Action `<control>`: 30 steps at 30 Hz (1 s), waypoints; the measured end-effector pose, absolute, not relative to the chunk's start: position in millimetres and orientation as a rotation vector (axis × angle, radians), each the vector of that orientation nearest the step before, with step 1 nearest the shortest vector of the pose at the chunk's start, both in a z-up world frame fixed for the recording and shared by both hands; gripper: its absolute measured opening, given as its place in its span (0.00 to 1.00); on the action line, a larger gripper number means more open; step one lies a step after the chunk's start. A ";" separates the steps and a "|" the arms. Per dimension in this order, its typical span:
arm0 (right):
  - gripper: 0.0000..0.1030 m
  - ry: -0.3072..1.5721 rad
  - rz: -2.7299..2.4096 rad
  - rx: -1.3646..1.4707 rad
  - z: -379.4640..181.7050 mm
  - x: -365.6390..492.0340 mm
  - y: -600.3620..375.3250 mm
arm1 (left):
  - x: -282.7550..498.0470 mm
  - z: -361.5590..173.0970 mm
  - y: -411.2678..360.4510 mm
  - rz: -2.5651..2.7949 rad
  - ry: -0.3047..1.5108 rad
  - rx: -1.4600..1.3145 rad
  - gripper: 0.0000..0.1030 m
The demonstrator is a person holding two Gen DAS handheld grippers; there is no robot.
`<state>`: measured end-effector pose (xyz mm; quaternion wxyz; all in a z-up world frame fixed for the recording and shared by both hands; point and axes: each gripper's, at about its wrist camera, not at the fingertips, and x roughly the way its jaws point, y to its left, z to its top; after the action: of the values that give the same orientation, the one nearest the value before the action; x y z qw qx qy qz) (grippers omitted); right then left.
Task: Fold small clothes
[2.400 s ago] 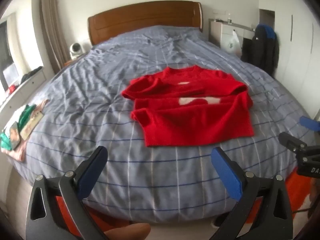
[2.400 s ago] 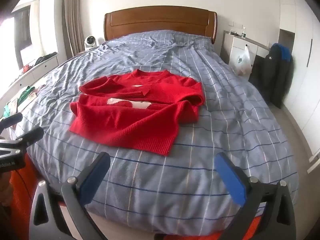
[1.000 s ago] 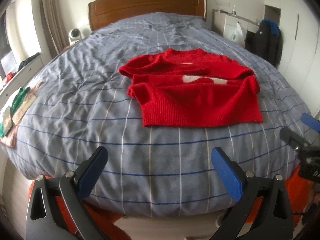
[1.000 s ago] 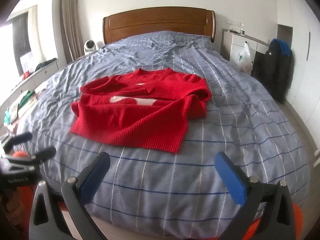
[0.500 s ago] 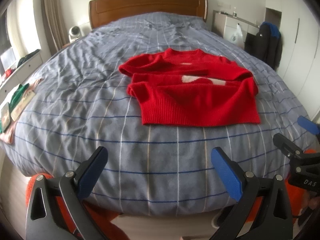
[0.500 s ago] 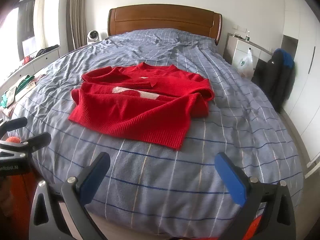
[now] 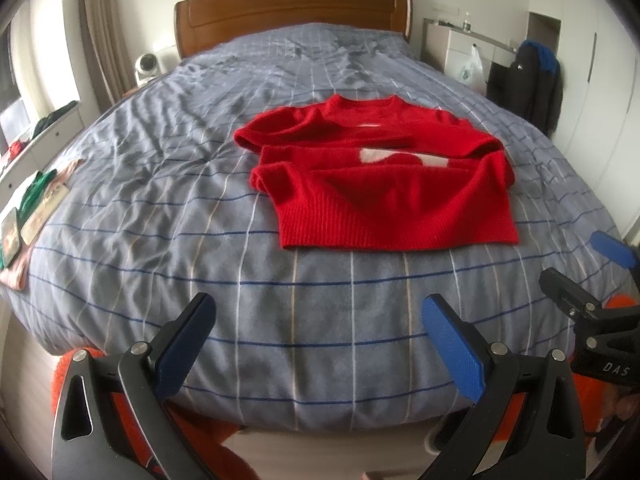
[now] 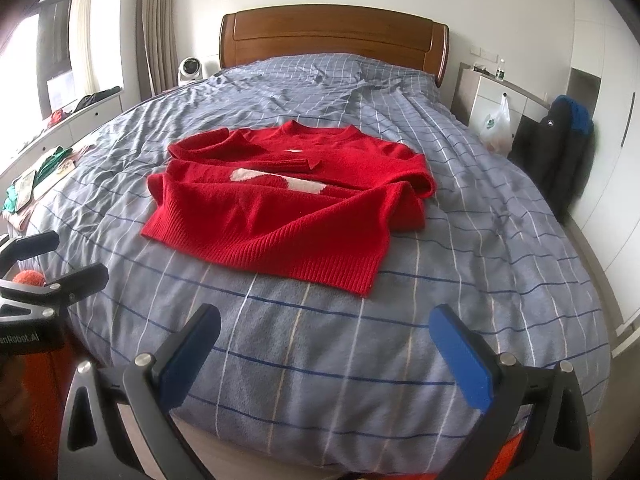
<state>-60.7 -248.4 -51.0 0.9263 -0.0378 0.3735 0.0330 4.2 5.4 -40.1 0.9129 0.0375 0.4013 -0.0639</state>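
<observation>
Lying on a bed [image 7: 168, 208] covered in a grey-blue checked quilt, a small red sweater [image 7: 384, 184] sits partly folded: both sleeves are crossed over the chest and the ribbed hem faces the foot of the bed, where the person stands. A white patch of the chest pattern shows between the folded sleeves.

Two hand-held grippers hover at the foot of the bed, both short of the sweater and touching nothing. The left hand-held gripper [image 7: 316, 328] has its blue-padded fingers spread wide apart and empty. The right hand-held gripper [image 8: 324, 340] is likewise spread wide and empty. Each one shows at the edge of the other's view, so they are held side by side.

The sweater lies straight ahead of both, farther up the bed, with a stretch of bare quilt between fingertips and hem. Its long axis runs across the bed, left to right, parallel to the foot edge. In the left view the hem sits slightly right of centre; in the right view it sits slightly left of centre, with its right corner nearest (that corner points toward the camera). So the garment lies between the two, each about equally close to its own hem corner.

The likely next step is a reach forward to the hem corners, to fold the bottom up toward the collar.

A wooden headboard [image 8: 332, 36] stands at the far end.
</observation>
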 end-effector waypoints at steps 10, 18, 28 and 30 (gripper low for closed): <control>1.00 0.770 0.068 -0.076 -53.2 -60.9 -247.4 | 3.7 -40.9 5.7 -0.132 0.826 0.079 1.00; 1.00 0.776 0.069 -0.078 -53.6 -60.7 -247.3 | 3.3 -41.0 5.6 -0.133 0.826 0.078 1.00; 1.00 0.762 0.065 -0.068 -48.1 -63.7 -248.1 | 11.0 -48.1 20.6 -0.122 0.856 0.020 1.00; 1.00 0.737 0.057 -0.054 -44.4 -66.5 -253.3 | 19.5 -54.3 31.1 -0.106 0.887 -0.011 1.00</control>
<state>-66.5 -253.3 -44.4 0.9320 -0.0262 0.3603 0.0280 19.5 31.1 -54.3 0.9019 -0.0052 0.4288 -0.0515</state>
